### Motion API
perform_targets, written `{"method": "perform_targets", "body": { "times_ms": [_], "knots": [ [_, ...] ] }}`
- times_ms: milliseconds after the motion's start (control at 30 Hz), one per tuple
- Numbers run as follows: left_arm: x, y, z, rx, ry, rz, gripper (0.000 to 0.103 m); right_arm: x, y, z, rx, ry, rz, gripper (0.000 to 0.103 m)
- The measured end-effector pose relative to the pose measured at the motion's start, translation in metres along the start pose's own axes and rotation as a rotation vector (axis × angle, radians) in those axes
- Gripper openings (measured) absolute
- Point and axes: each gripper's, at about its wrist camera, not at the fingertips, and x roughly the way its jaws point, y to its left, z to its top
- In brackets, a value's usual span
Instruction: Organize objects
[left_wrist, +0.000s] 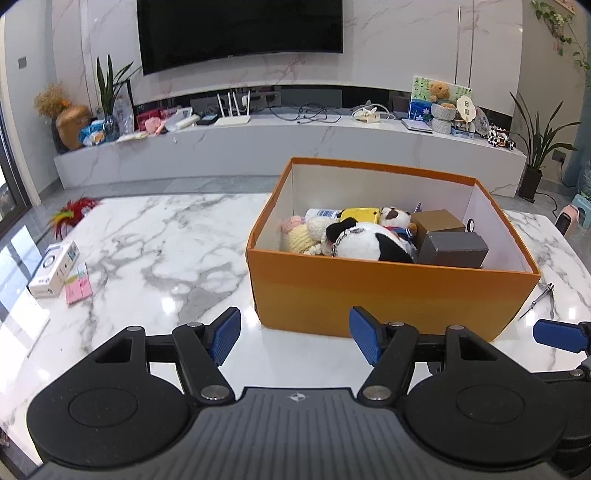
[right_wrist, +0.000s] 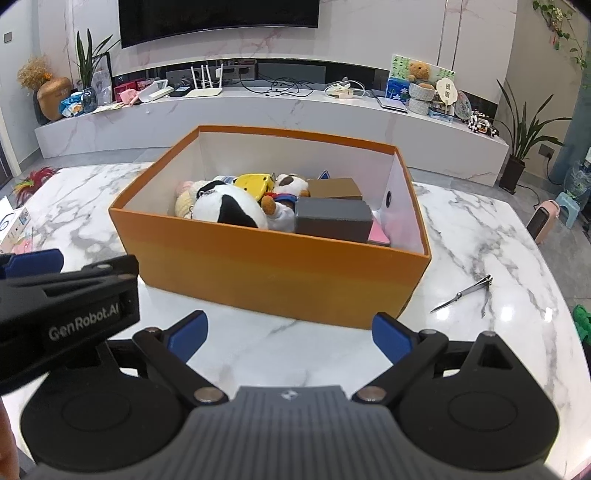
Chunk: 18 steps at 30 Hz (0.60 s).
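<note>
orange cardboard box sits on the marble counter, already packed with a panda plush and small boxes. both the left gripper and right gripper hover before it with fingers spread, empty (nail clippers lie loose beside the box).

The marble table carries 1 orange box holding 2 panda plushies, 1 grey block, 1 brown box and 1 yellow toy, plus 1 nail clipper and 1 white carton outside.
</note>
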Motion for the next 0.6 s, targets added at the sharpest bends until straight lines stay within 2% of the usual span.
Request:
{"method": "perform_targets", "body": {
  "times_ms": [600],
  "knots": [
    [-0.0015,-0.0054,-0.0027,0.025,-0.022,0.009,0.081,0.0016,0.0012,-0.0011,-0.026,-0.005,-0.034,0.097]
  ]
}}
